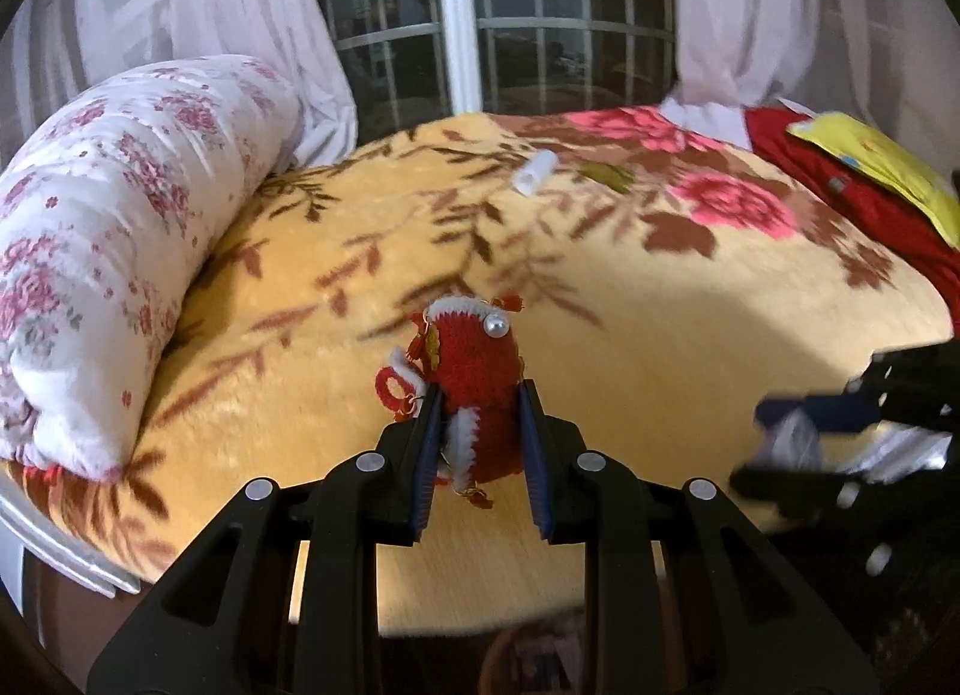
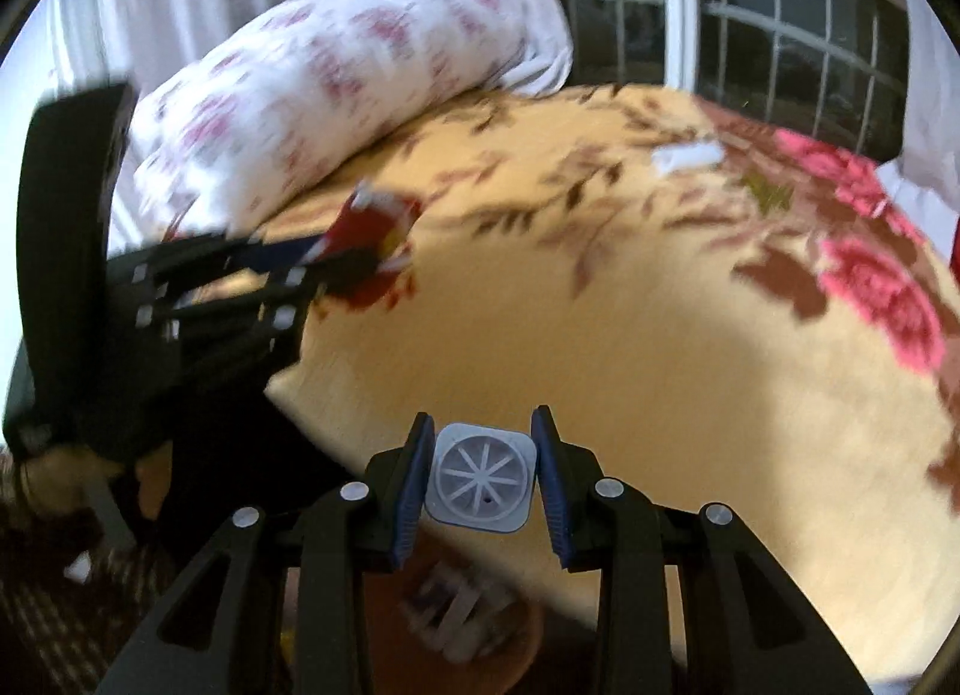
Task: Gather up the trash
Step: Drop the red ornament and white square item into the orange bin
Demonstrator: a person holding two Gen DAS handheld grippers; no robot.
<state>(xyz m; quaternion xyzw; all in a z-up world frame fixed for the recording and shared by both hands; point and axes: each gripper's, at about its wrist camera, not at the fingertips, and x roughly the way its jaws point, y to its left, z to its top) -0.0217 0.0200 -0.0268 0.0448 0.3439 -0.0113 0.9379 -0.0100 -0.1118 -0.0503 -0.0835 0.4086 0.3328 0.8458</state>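
Note:
My left gripper (image 1: 480,395) is shut on a red knitted ornament (image 1: 477,383) with white trim and a pearl, held above the yellow floral blanket (image 1: 660,347). It also shows blurred in the right wrist view (image 2: 375,239). My right gripper (image 2: 483,425) is shut on a grey square plastic bottle (image 2: 480,479), seen bottom-on with a spoked base, held near the bed's front edge. In the left wrist view the right gripper (image 1: 774,443) is blurred at the right. A small white piece (image 1: 536,172) lies far back on the blanket; it also shows in the right wrist view (image 2: 687,157).
A rolled white floral quilt (image 1: 102,251) lies along the bed's left side. A red cloth (image 1: 852,197) with a yellow item (image 1: 882,161) lies at the right. A window (image 1: 498,29) with curtains stands behind. A brown basket (image 2: 474,617) with something pale inside sits below the bed edge.

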